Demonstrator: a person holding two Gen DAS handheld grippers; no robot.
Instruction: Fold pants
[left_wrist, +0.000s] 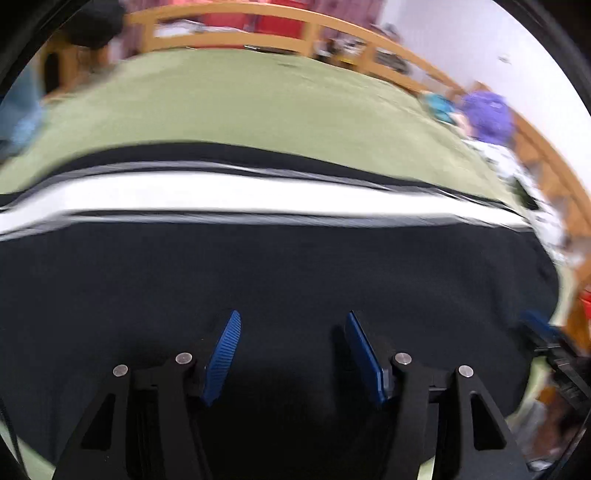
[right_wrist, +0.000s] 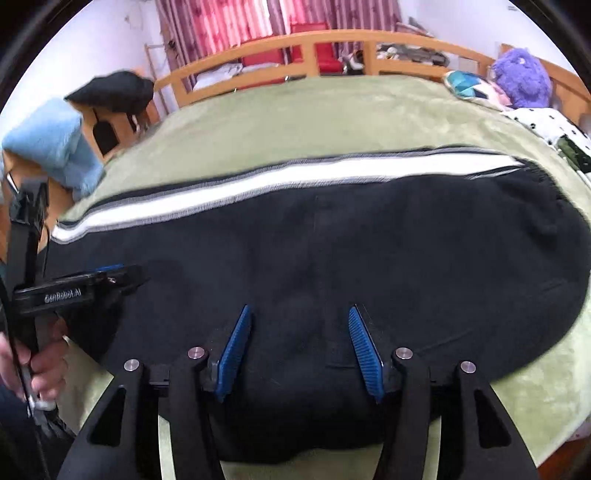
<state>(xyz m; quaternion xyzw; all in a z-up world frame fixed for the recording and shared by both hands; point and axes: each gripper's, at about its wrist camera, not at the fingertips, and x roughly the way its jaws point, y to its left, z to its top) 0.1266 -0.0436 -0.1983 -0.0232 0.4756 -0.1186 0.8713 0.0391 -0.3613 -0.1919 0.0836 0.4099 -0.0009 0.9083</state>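
Black pants (left_wrist: 277, 273) with a white and grey side stripe (left_wrist: 236, 195) lie flat across a green bed cover; they also show in the right wrist view (right_wrist: 314, 258), stripe (right_wrist: 258, 181) along the far edge. My left gripper (left_wrist: 293, 319) is open and empty, hovering over the black cloth. My right gripper (right_wrist: 300, 314) is open and empty above the pants' near part. The left gripper also shows in the right wrist view (right_wrist: 110, 275), at the left over the pants. The right gripper shows blurred at the right edge of the left wrist view (left_wrist: 539, 325).
The green bed cover (right_wrist: 295, 118) has a wooden rail (right_wrist: 332, 40) at the far side. A purple plush toy (right_wrist: 521, 77) and a spotted cloth (right_wrist: 543, 125) lie at the far right. A blue towel (right_wrist: 51, 147) and black cloth (right_wrist: 114, 90) sit at the left.
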